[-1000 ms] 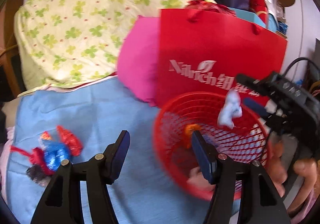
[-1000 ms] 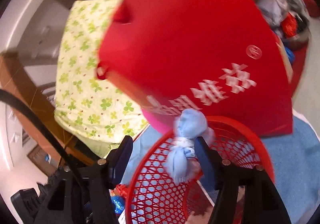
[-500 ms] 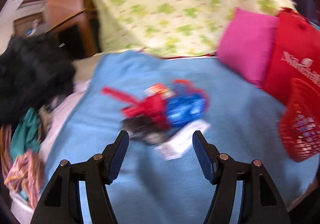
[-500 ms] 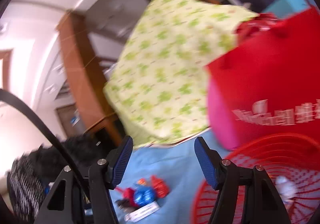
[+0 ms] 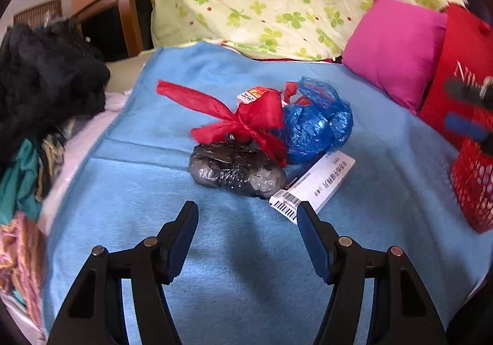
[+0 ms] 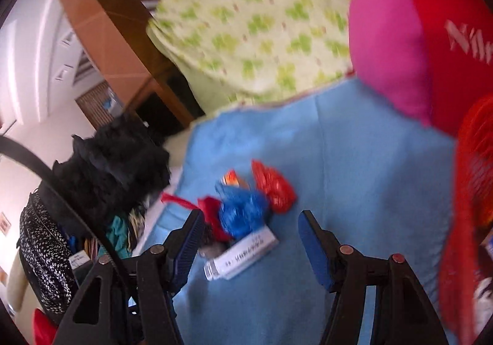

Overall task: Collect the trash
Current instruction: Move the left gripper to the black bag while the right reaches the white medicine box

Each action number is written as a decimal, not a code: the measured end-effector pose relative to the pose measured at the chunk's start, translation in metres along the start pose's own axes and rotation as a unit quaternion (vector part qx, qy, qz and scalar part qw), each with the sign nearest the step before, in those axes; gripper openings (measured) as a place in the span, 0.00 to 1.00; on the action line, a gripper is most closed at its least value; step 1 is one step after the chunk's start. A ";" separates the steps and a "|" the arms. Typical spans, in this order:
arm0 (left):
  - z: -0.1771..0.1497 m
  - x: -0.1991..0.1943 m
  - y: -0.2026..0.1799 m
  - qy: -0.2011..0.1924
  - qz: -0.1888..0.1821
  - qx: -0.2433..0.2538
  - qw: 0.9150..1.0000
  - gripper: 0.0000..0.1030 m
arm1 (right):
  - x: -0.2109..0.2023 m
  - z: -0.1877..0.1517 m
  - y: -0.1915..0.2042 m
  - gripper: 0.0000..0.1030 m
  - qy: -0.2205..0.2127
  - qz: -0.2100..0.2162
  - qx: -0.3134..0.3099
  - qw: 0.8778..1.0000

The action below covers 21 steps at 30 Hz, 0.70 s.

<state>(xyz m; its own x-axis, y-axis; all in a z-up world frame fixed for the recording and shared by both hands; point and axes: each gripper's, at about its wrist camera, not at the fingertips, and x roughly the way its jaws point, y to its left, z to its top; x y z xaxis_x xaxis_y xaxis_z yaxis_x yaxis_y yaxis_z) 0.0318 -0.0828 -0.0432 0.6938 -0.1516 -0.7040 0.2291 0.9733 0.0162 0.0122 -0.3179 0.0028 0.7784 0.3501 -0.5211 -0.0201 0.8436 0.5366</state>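
on blue blanket [image 5: 129, 190]: trash pile, red bag [image 5: 246, 120], blue bag [image 5: 317, 126], black bag [image 5: 234, 172], white box [image 5: 314, 184], touching one another. left gripper [image 5: 246, 221] swung from basket [image 5: 474, 187] to pile, now just short of black bag, jaws parted, empty. right gripper [image 6: 249, 231] dropped pale bundle in basket a second ago, also turned toward pile, jaws apart, nothing between. judged: one item binned, four left; next grasp imminent, likely black bag.

red bag [image 6: 456, 36]: white letters reading "Ni", the rest cut off.
white box [image 5: 317, 183]: showing a barcode; its print is unreadable.
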 end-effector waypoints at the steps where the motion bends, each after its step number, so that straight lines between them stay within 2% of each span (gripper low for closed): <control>1: 0.002 0.002 0.003 0.003 -0.005 -0.009 1.000 0.65 | 0.009 -0.002 -0.002 0.64 0.014 -0.003 0.003 1.000; 6: 0.008 0.013 0.023 0.013 -0.013 -0.052 0.998 0.65 | 0.055 -0.012 -0.007 0.64 0.089 -0.016 0.027 0.996; 12: 0.023 0.028 0.050 0.019 -0.029 -0.113 0.993 0.65 | 0.109 -0.019 -0.008 0.64 0.151 -0.047 0.061 0.985; 17: 0.036 0.045 0.072 0.025 -0.037 -0.150 0.988 0.65 | 0.139 -0.024 -0.003 0.64 0.172 -0.073 0.068 0.980; 21: 0.041 0.064 0.087 0.044 -0.064 -0.188 0.979 0.65 | 0.159 -0.029 0.011 0.64 0.182 -0.090 0.058 0.977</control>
<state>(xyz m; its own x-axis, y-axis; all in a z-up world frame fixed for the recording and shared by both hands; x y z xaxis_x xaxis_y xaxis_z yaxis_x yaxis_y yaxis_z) 0.1243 -0.0150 -0.0574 0.6101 -0.2770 -0.7423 0.0316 0.9446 -0.3266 0.1174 -0.2408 -0.0931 0.4868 0.3402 -0.8046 0.1848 0.8601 0.4754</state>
